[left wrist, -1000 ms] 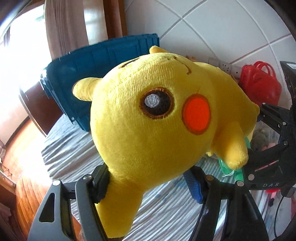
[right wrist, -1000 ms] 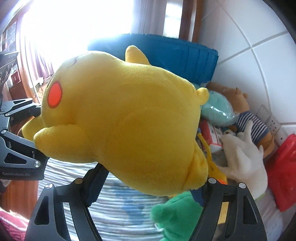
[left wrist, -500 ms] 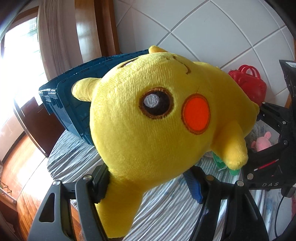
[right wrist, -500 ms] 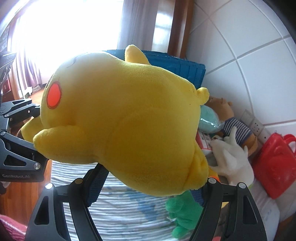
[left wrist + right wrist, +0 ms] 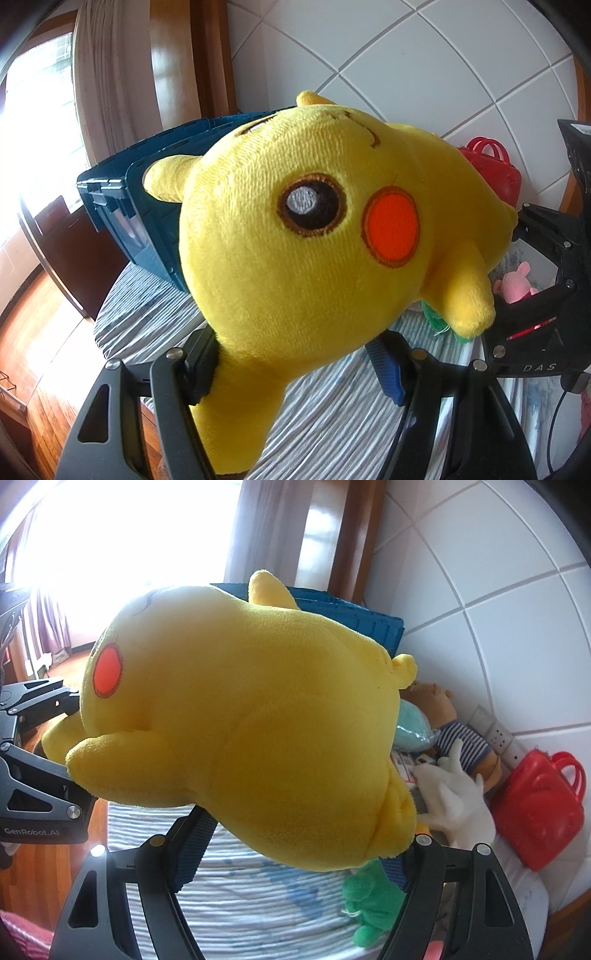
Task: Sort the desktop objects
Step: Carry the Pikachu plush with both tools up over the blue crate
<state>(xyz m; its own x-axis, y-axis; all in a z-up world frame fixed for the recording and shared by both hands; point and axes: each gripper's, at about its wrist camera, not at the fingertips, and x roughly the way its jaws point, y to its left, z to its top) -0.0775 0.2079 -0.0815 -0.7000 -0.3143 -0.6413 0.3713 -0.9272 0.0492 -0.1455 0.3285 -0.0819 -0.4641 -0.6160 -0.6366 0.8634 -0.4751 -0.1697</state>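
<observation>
White wall tiles (image 5: 424, 55) and a wooden window frame back a bench (image 5: 332, 406) spread with a striped cloth. Held up above it is a yellow plush toy (image 5: 314, 258), caught at both ends. The left tongs (image 5: 291, 365) pinch it at the head end, black pad at 8 o'clock of the head and blue pad at 4 o'clock, the eye and orange cheek facing this camera. The right tongs (image 5: 295, 849) pinch the toy's (image 5: 240, 720) lower body, a blue-padded finger on each side. Each tool shows at the edge of the other's view.

Behind the toy, at 11 o'clock in the left wrist view, stands a blue crate (image 5: 147, 206). A red plastic case (image 5: 539, 805) sits at 3 o'clock in the right wrist view, against the wall. Beside it lie a white plush (image 5: 454, 797), a bear in a striped shirt (image 5: 454, 734) and a teal plush (image 5: 412, 727). A green plush (image 5: 369, 897) lies on the cloth under the toy's rear. A small pink plush (image 5: 515, 284) shows at 3 o'clock in the left wrist view.
</observation>
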